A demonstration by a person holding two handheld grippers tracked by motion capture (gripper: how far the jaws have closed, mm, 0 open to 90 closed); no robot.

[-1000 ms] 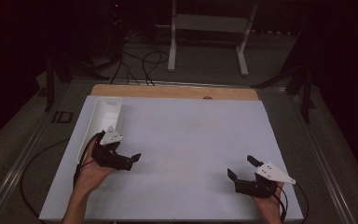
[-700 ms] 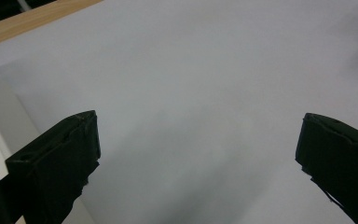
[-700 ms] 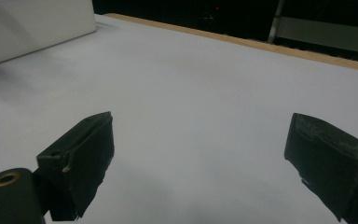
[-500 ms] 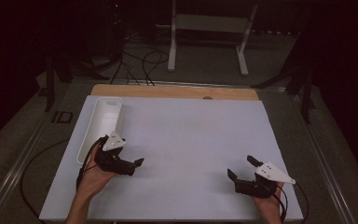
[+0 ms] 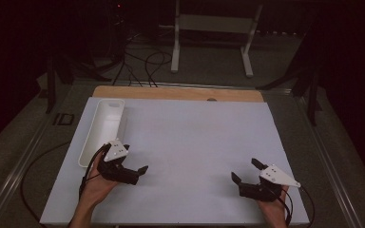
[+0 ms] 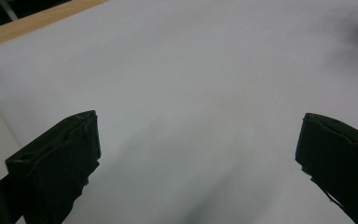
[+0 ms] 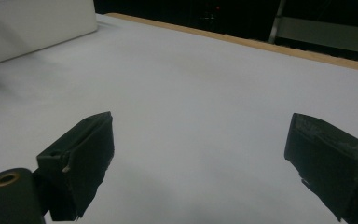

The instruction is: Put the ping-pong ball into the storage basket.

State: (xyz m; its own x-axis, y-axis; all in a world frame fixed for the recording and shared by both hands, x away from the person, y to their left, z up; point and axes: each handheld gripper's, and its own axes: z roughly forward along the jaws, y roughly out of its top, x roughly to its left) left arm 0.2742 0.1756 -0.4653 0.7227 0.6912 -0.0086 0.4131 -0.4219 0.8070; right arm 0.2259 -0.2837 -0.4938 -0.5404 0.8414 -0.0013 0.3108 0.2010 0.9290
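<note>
My left gripper point(image 5: 135, 159) hovers over the white mat point(image 5: 190, 142) at the near left, just right of the near end of a long white tray point(image 5: 100, 129). It is open with nothing between its jaws, which stand wide apart over bare mat in the left gripper view point(image 6: 196, 144). My right gripper point(image 5: 245, 170) is at the near right of the mat, also open and holding nothing. Its jaws frame plain mat in the right gripper view point(image 7: 200, 149), with the white tray point(image 7: 37, 28) far off at the upper left.
A wooden table edge point(image 5: 180, 93) runs along the far side of the mat. Beyond it a white metal stand point(image 5: 209, 28) and cables point(image 5: 142, 61) lie on the dark floor. A cable point(image 5: 33, 175) trails off the table's left side.
My left gripper has slid a little toward the near edge and rightward, away from the tray. The right gripper has stayed where it was.
</note>
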